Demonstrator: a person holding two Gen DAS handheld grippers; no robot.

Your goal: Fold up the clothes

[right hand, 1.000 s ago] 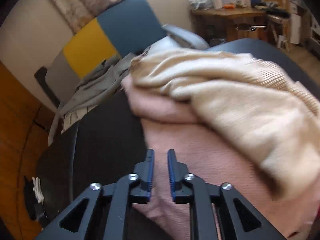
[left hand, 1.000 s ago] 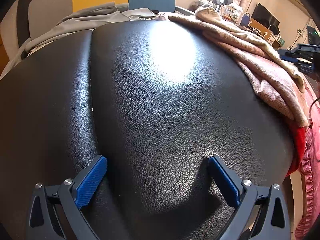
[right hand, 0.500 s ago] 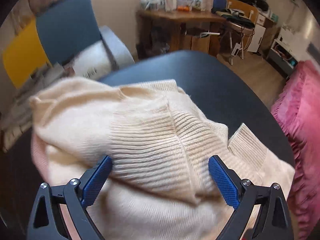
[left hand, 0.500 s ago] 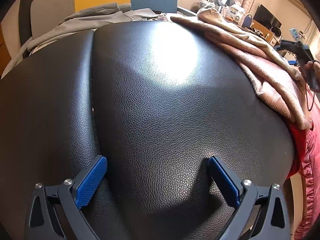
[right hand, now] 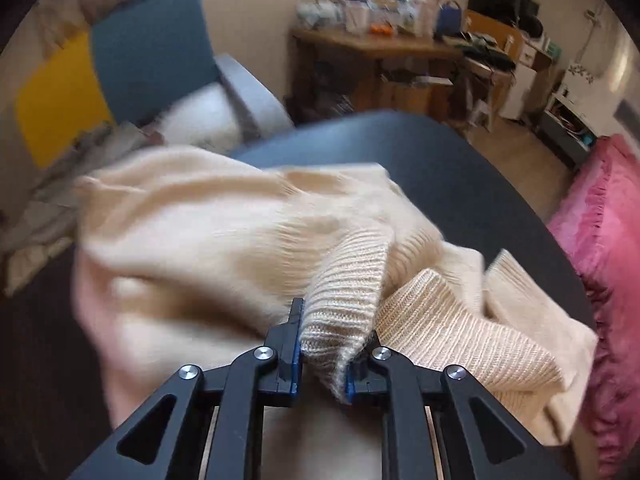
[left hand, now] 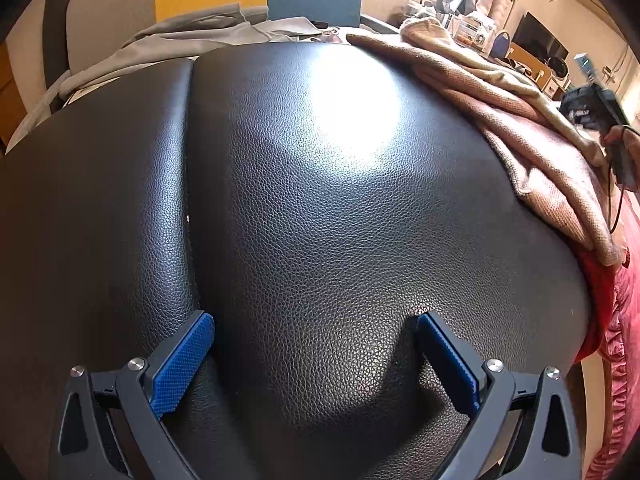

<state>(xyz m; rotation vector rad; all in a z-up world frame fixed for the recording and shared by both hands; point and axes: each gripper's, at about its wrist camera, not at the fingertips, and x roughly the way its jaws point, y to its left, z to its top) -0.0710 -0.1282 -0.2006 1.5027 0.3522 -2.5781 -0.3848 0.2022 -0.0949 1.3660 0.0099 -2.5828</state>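
The black leather bench fills the space ahead of the left gripper, whose fingers are spread wide with only bare leather between them. Far off to the right of those fingers, a heap of clothes lies along the bench edge: a pink knit under a beige one. More grey garments sit past the far end, ahead and left of the fingers.

The cream sweater lies bunched just ahead of the right gripper. That gripper's fingers are pinched onto a ribbed fold of the sweater, probably a hem or cuff; the knit bulges up between the blue pads. A second ribbed band lies just right of the fingers.

Judging from this, the step in hand is drawing the sweater off the heap toward the bare leather. To do it well, keep the pinch firm on the rib, lift high enough that the pink knit beneath does not drag along, and bring the left fingers to a matching edge so it spreads flat.
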